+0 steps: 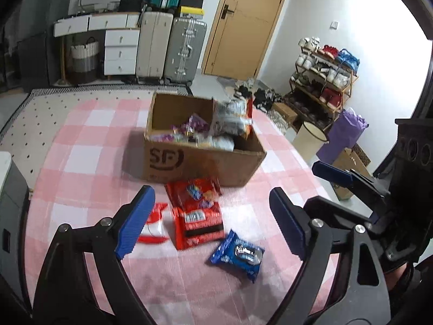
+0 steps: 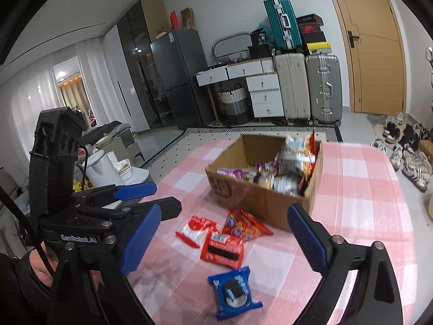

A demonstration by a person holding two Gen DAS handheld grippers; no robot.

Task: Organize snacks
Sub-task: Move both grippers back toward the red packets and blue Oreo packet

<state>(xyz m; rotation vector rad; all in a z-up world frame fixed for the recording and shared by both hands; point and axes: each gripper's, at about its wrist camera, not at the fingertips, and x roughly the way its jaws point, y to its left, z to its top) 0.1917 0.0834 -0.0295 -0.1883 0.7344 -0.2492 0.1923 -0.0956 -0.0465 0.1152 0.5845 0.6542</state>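
**Hovering over the leftover snacks, both claws empty**

Sitting in the middle of the pink checked tablecloth [image 1: 81,140] is the cardboard box [image 1: 200,162], and it's already holding a pile of wrapped snacks, with a silver and red bag [image 2: 299,146] poking up at its far right corner. Everything else is lying loose just in front of the box: an orange-red snack bag [image 1: 193,192] nearly touching the box's front wall, a red packet with a dark stripe [image 1: 200,224] overlapping the near end of that bag, a red and white packet [image 1: 154,226] just to the left of those two, and a blue cookie pack [image 1: 236,254] lying furthest from the box, closest to the cameras.

The left gripper [image 1: 208,227] is hanging wide open above these loose packets, gripping nothing. The right gripper [image 2: 224,246] is also spread wide with nothing between its blue pads [image 2: 140,241], pointing at the same cluster in front of the box. Neither one is touching any packet.
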